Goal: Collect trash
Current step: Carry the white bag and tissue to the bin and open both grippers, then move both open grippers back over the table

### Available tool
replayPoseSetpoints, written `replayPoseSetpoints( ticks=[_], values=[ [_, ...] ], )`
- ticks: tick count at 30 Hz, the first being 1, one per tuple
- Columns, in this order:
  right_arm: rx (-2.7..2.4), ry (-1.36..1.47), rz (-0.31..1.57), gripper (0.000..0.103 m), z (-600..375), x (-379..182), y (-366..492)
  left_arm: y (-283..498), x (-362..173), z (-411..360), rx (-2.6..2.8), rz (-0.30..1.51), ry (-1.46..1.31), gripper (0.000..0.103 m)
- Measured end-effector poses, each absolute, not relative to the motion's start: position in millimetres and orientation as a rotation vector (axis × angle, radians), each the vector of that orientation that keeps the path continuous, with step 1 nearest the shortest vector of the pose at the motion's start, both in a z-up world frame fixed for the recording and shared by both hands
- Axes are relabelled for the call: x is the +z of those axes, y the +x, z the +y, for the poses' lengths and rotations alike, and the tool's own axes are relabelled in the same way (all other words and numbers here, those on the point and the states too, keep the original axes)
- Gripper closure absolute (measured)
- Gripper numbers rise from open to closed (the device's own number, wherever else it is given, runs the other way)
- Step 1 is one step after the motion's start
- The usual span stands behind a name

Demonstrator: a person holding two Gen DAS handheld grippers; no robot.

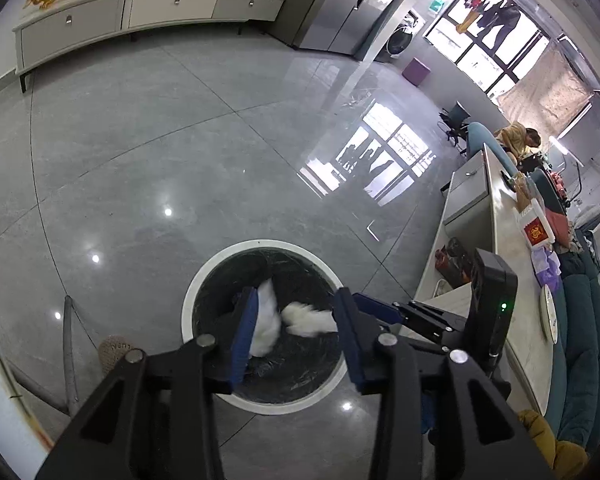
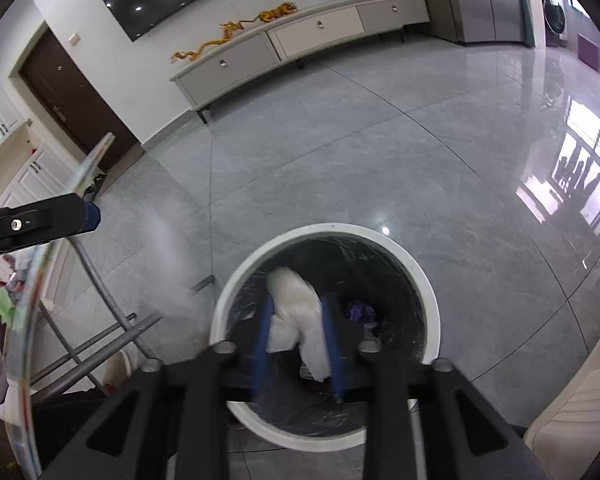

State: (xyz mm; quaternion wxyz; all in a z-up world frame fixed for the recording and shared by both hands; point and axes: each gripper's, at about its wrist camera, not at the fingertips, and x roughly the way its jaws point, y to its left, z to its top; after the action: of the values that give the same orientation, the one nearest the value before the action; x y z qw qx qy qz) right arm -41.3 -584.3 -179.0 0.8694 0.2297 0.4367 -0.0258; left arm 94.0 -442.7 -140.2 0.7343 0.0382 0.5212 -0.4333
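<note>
A round bin with a white rim (image 1: pixel 188 308) (image 2: pixel 428 292) and a black liner stands on the grey floor, right below both grippers. My left gripper (image 1: pixel 296 296) hangs over it with its blue pads apart; a white tissue (image 1: pixel 266 320) lies against the left pad only, and a second blurred white tissue (image 1: pixel 308 320) is beside it over the liner. My right gripper (image 2: pixel 297 300) is also above the bin, pads parted, with a blurred white tissue (image 2: pixel 300 320) loose between them. The right gripper's body (image 1: pixel 420 312) reaches in from the right in the left wrist view.
Purple and dark scraps (image 2: pixel 360 314) lie in the bin. Grey metal legs (image 2: pixel 100 300) and a glass tabletop edge (image 2: pixel 32 320) stand left of it, with a slipper (image 1: pixel 114 350) beside them. A long pale table (image 1: pixel 500 220) and a teal sofa (image 1: pixel 580 320) stand to the right. A low white cabinet (image 2: pixel 300 44) lines the far wall.
</note>
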Motion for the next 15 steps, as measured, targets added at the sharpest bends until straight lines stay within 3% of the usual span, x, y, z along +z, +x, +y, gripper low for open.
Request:
replayPoseSetpoints(
  ticks=[7, 15],
  values=[
    [-0.073, 0.488, 0.934, 0.067, -586.4, -186.1, -37.6, 92.9, -136.2, -432.7, -0.959, 1.125, 0.075, 0.065],
    [-0.078, 0.449, 0.888, 0.067, -574.1, -153.0, -50.6, 66.5, -85.2, -398.8, -0.969, 0.949, 0.096, 0.065]
  ],
)
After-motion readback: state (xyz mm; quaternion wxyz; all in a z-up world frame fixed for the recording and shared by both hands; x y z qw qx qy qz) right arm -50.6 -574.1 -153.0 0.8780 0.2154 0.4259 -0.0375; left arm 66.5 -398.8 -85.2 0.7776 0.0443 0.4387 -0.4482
